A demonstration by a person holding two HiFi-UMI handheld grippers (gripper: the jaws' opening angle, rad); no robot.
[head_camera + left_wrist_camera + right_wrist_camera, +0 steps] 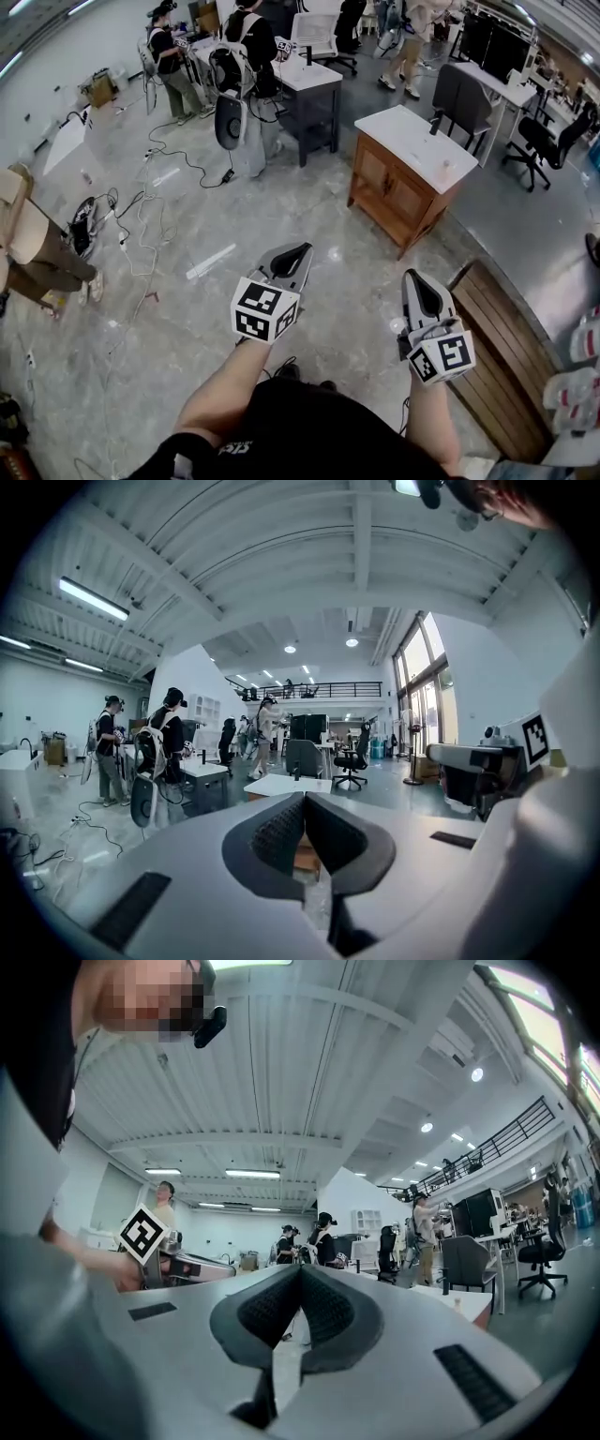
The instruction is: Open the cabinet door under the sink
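I'm holding left gripper [291, 255] and right gripper [420, 286] closed, both empty | wooden cabinet [392, 187] is lying well ahead, slightly rightward | right gripper is sitting nearer

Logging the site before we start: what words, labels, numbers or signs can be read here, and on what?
None legible.
On the left gripper, the marker cube: square black-and-white patterns, no lettering.
On the right gripper, the marker cube: the same.
On the person's black shirt, white print: too blurred to read.
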